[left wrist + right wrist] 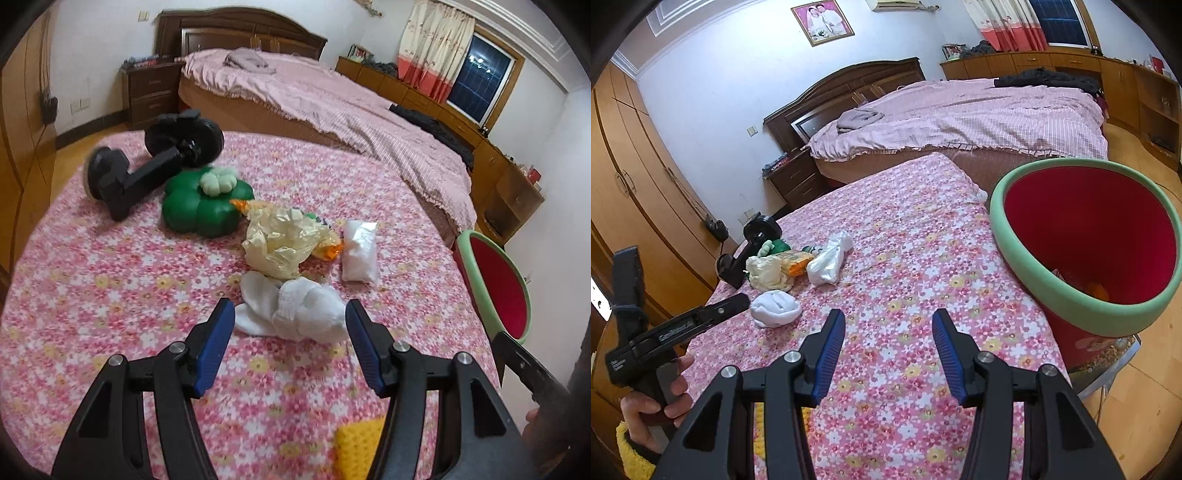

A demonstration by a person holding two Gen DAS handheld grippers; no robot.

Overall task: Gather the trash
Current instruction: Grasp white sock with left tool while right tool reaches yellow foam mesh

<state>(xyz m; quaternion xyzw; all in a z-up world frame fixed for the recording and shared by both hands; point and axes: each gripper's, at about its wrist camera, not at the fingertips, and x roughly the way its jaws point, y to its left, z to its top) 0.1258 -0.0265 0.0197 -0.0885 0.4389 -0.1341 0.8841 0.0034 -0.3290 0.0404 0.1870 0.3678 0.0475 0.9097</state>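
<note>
1. Left wrist view: the left gripper (290,314) hangs with jaws apart and empty, its blue tips either side of the white sock (295,308) on the floral tablecloth (110,266).
2. Beyond the sock lie crumpled yellow paper (280,240) and a white packet (359,251).
3. The right gripper (888,325), also apart and empty, is over the cloth left of the red bin (1086,236).

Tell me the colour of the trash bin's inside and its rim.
The trash bin is red inside with a pale green rim, clearest in the right wrist view.
</note>
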